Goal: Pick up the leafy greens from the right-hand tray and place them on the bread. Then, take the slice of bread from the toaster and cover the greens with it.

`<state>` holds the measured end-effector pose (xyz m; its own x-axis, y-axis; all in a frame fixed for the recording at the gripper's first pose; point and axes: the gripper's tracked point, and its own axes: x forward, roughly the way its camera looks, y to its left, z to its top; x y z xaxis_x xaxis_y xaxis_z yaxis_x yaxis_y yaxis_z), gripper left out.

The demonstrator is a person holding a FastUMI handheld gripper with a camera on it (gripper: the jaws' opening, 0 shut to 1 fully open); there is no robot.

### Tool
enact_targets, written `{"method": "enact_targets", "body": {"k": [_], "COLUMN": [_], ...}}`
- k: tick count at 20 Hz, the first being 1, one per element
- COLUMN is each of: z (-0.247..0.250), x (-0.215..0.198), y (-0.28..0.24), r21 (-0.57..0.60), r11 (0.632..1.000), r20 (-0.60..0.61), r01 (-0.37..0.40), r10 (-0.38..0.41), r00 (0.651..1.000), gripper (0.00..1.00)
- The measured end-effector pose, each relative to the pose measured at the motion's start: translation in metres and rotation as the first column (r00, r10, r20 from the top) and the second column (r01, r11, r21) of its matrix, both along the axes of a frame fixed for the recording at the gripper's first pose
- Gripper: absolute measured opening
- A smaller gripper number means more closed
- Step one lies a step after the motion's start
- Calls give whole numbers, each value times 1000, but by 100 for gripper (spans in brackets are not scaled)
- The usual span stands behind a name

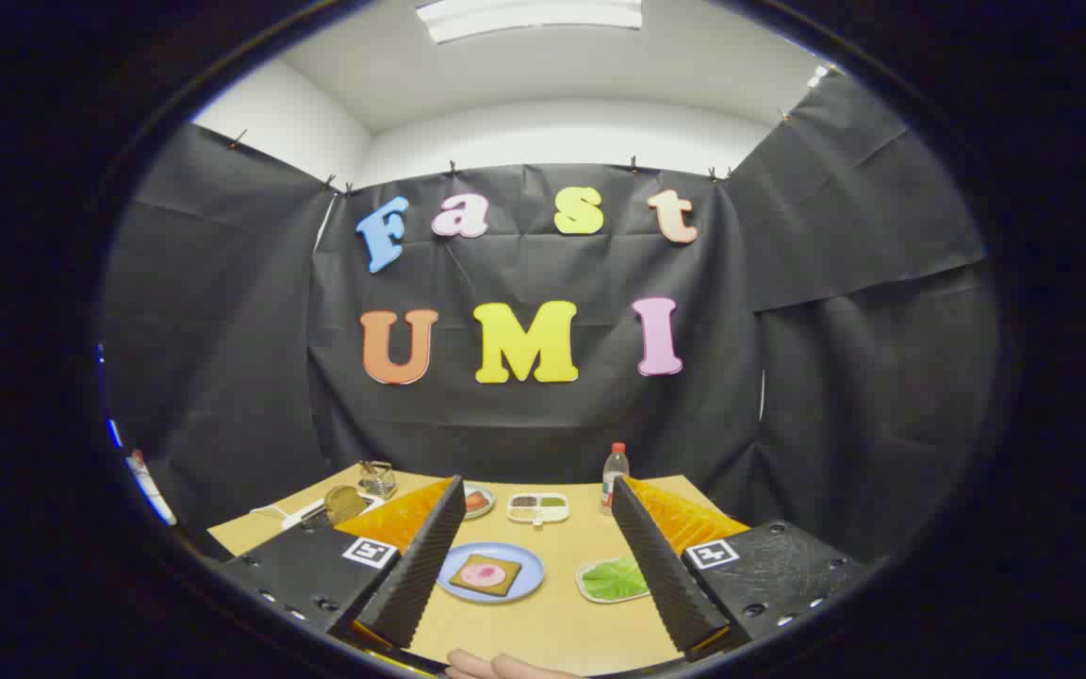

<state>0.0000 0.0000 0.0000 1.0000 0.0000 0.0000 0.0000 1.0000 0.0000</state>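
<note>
Table (562, 622): plate (524, 577), bottle (615, 469), spread gripper (534, 566).

A pale wooden counter (552, 613) stands against the black cloth wall. Near its middle lies a blue plate (489, 571) carrying a slice of toast with a pink slice of meat on top. Just to the right of it rests a small white tray (611, 579) holding a leafy green. Farther back, a divided white dish (537, 507) holds dark and green fillings, with a small plate (477, 500) of something red beside it on the left. A clear bottle with a red cap (615, 469) stands upright at the back right. On the far left corner sit a wire toaster rack (377, 478) and a round mesh item (343, 503).
</note>
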Motion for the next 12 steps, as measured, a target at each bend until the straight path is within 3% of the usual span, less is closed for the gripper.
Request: {"method": "enact_targets", "body": {"k": [6,12], "z": [-4,-9], "x": [-2,2], "y": [-5,-19], "r21": [-43,-17], "r11": [999,1000], "r20": [8,3], "r01": [10,19], "r10": [-10,-19], "r00": [1000,1000], "gripper": [95,95]}}
